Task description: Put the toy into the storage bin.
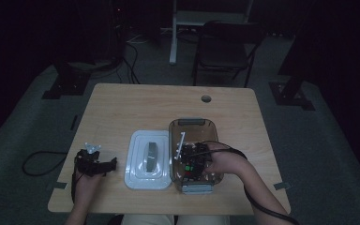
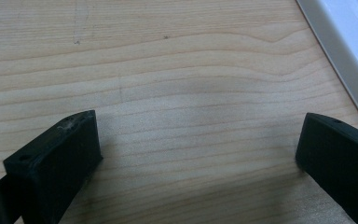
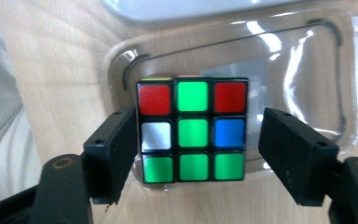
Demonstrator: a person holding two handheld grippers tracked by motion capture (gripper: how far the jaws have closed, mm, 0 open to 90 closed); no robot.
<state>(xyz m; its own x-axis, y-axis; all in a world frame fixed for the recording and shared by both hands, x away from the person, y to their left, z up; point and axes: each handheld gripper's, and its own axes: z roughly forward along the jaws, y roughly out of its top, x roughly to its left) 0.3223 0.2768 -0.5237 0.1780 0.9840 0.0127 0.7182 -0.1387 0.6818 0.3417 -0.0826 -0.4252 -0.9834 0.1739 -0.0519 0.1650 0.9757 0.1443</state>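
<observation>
Two hand-held grippers are working over a light wooden table with a rounded-corner top (image 1: 136, 101), which is standing on a dark floor. A clear, brownish-tinted rectangular plastic container (image 1: 174, 129) is sitting on the table's right half, and its white rectangular plastic lid with a grey handle (image 1: 136, 176) is lying flat just beside it on the left, the two edges close together or touching.

The right gripper (image 3: 196, 140) is reaching into the container, with the person's right hand (image 1: 227, 164) resting over the container's near end. Its jaws are standing apart on either side of a multicoloured twisty puzzle cube with a mostly green face (image 3: 192, 129); the one on the left of the right gripper view is lying against or right at the cube's side, while the one on the right is standing clear of it with a visible gap, so the cube is not being clamped. The cube is sitting inside the container, on its floor at the near end.

The left gripper (image 2: 198, 149) is resting low over bare wood near the table's left front corner, jaws spread wide with nothing between them; the lid's white rim is showing at the upper right of the left gripper view.
</observation>
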